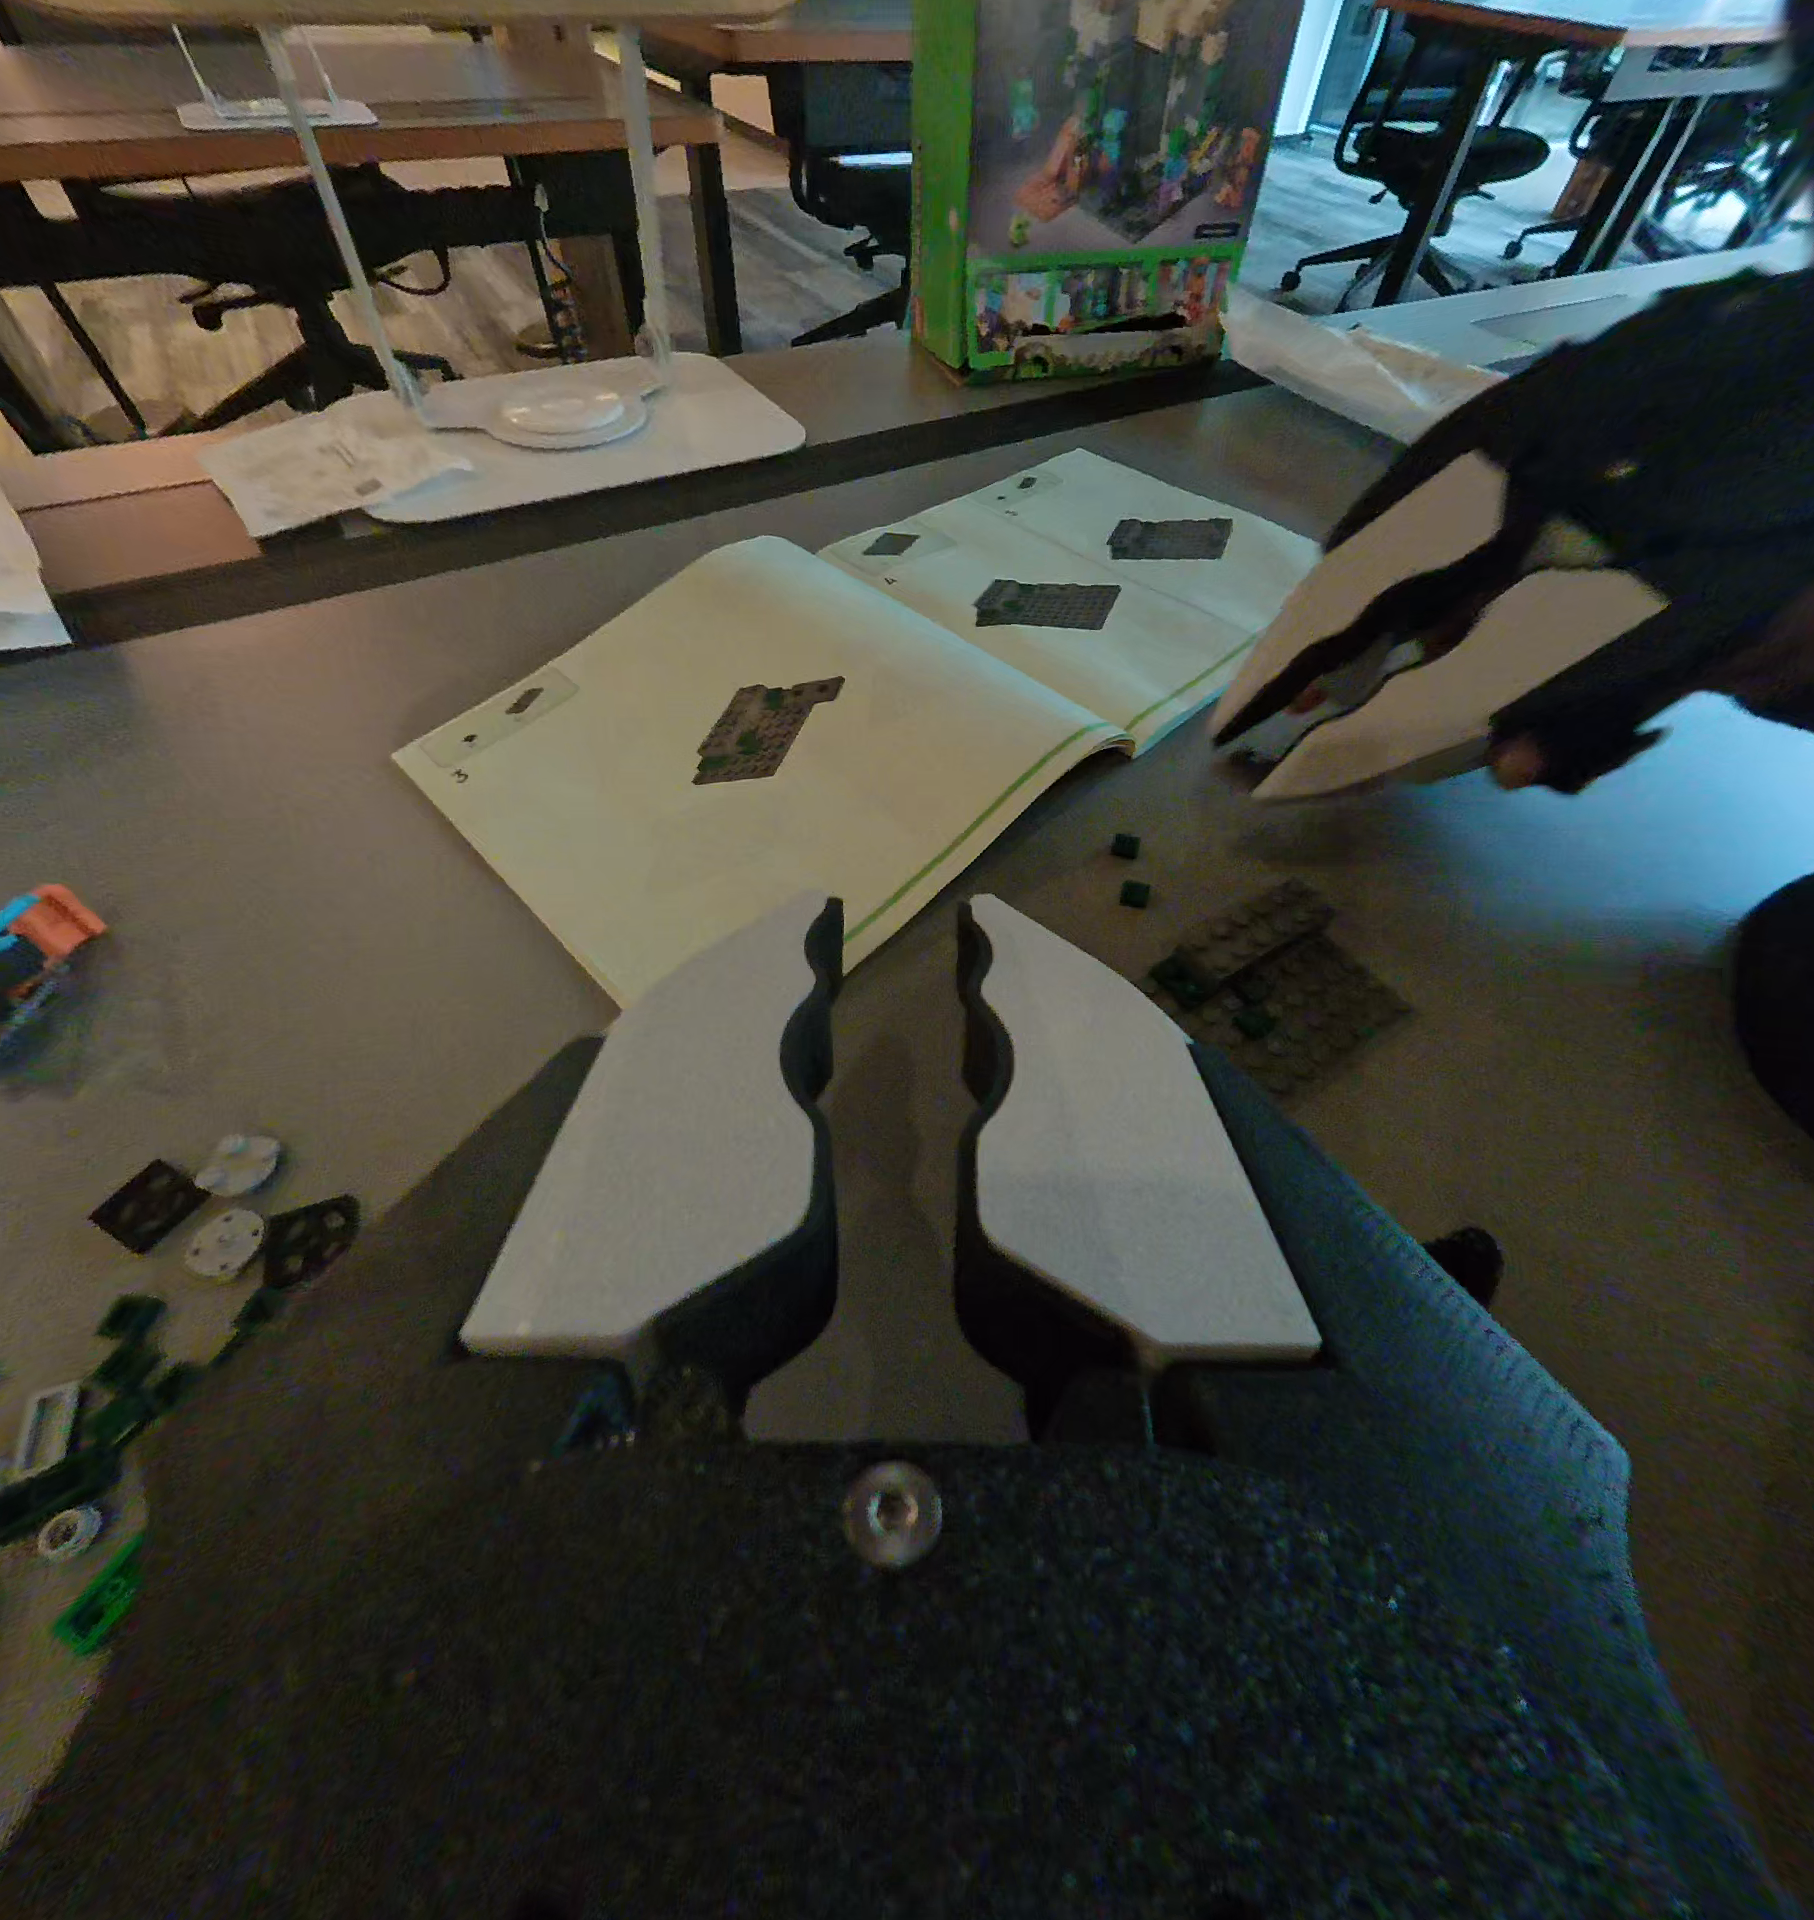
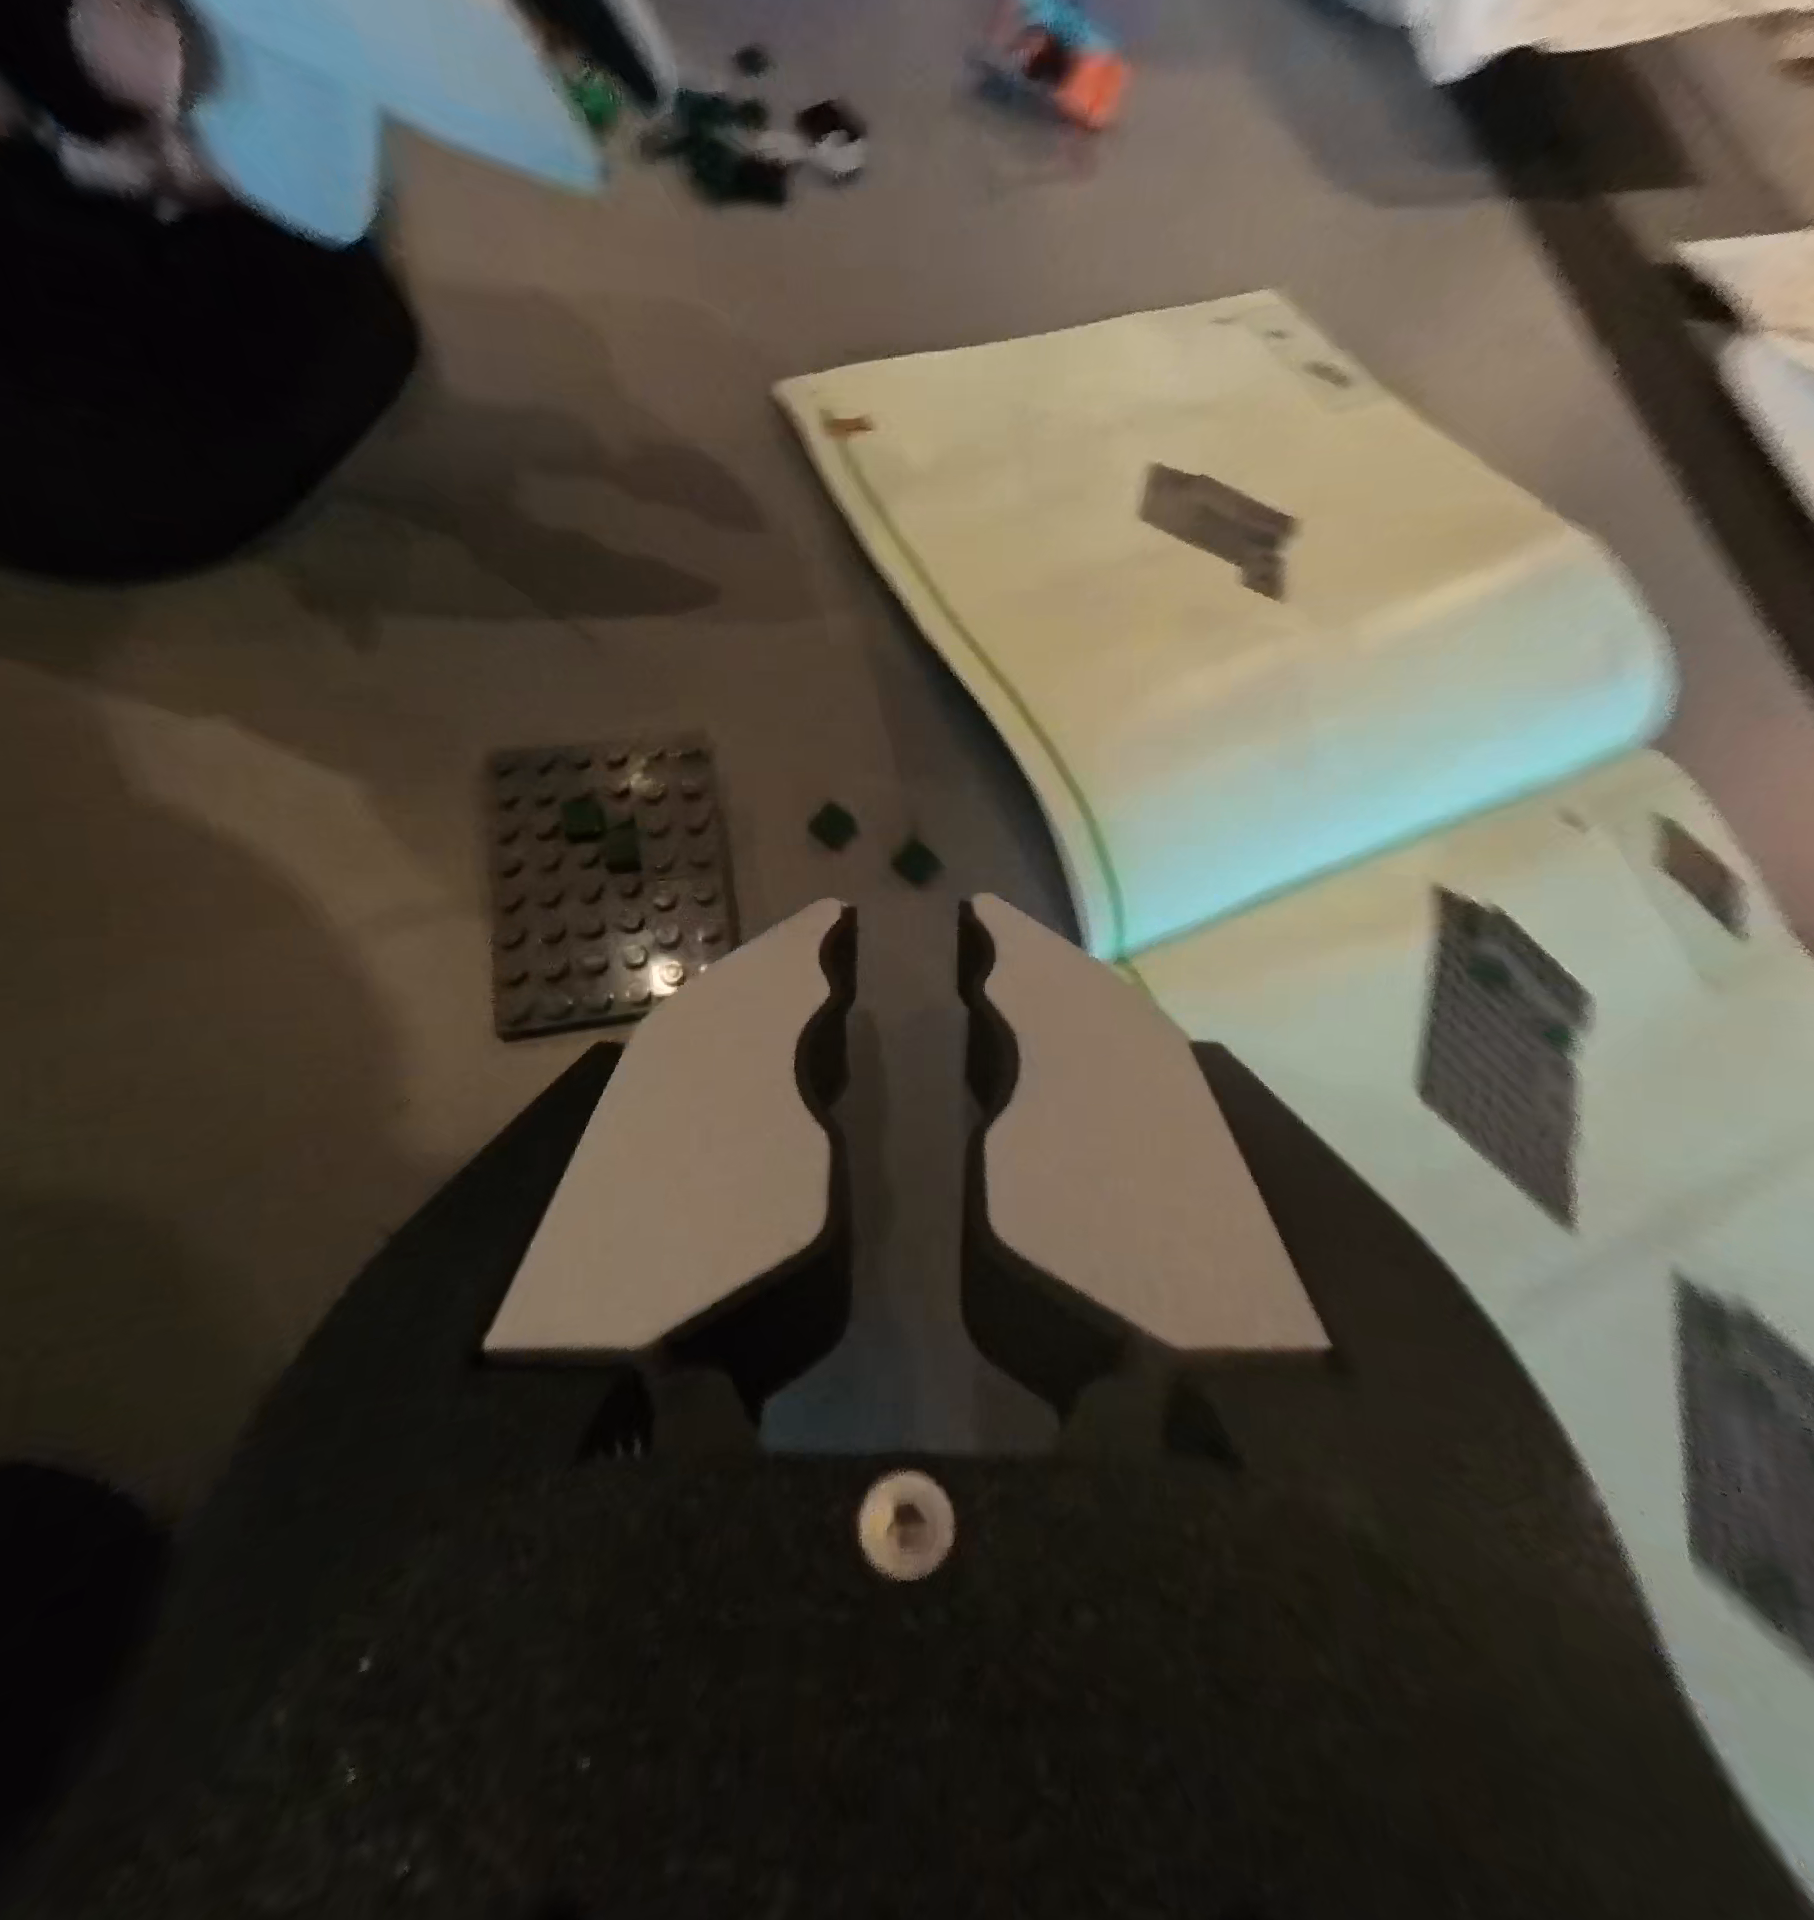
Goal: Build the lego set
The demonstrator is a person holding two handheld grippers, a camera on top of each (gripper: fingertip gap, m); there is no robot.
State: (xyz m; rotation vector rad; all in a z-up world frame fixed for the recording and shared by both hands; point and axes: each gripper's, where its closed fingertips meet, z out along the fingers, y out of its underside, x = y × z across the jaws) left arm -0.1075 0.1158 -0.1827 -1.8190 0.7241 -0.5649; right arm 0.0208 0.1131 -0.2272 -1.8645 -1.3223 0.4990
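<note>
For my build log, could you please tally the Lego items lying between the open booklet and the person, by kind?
Grey studded plate: 1
Green tiles fixed on the plate: 2
Loose green tiles beside the plate: 2
Total: 5

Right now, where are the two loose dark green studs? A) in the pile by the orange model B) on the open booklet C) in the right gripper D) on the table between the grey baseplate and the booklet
D: the two loose green studs lie on the bare table, between the grey baseplate and the open booklet; the right gripper is open and empty.
</note>
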